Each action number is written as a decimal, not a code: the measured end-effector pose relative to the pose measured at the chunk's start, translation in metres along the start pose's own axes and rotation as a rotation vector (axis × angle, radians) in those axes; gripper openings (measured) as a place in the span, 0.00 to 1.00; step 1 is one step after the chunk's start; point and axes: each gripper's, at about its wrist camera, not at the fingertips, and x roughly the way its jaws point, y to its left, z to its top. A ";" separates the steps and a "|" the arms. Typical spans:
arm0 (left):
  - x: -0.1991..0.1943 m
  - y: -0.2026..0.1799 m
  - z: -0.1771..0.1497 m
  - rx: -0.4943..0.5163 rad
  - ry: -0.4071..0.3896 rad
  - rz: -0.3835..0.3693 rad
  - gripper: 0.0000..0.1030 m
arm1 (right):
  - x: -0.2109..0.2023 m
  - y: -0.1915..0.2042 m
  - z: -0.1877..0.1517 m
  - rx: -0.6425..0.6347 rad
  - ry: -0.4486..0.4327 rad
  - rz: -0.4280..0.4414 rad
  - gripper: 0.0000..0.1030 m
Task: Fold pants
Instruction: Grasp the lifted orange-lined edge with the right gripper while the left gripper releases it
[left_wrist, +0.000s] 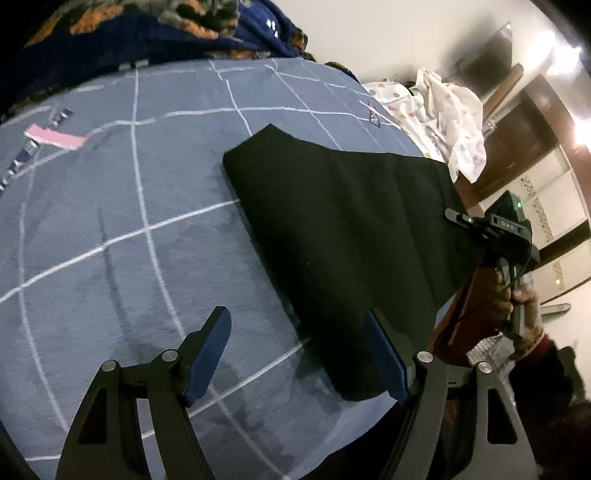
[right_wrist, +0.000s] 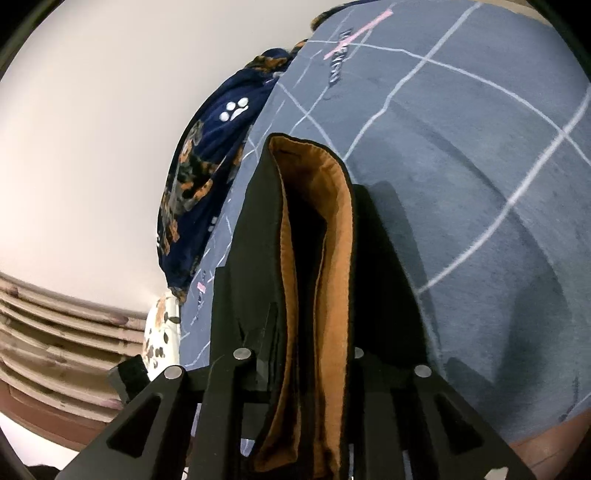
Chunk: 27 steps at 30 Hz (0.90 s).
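The black pants (left_wrist: 332, 236) lie folded on the grey-blue checked bedspread (left_wrist: 110, 221). My left gripper (left_wrist: 299, 354) is open just above the bed, with the near end of the pants by its right finger. My right gripper (left_wrist: 465, 221) shows at the right edge of the pants in the left wrist view. In the right wrist view it (right_wrist: 303, 369) is shut on the pants' waistband (right_wrist: 317, 258), whose brown lining faces the camera; its fingertips are hidden by the cloth.
A dark blue blanket with orange patches (left_wrist: 147, 26) is bunched at the far side of the bed. A white spotted cloth (left_wrist: 443, 110) lies at the bed's right corner. Beyond are a plain wall (right_wrist: 92, 147) and wooden furniture (left_wrist: 524, 140).
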 end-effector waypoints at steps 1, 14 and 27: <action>0.003 0.001 0.001 -0.010 0.007 -0.010 0.72 | -0.002 -0.001 0.001 -0.005 -0.008 -0.002 0.22; 0.030 0.020 0.016 -0.145 0.076 -0.201 0.72 | -0.017 -0.026 0.010 0.002 0.009 -0.036 0.58; 0.052 -0.004 0.038 -0.057 0.101 -0.257 0.68 | 0.006 -0.011 0.013 -0.077 0.091 -0.049 0.59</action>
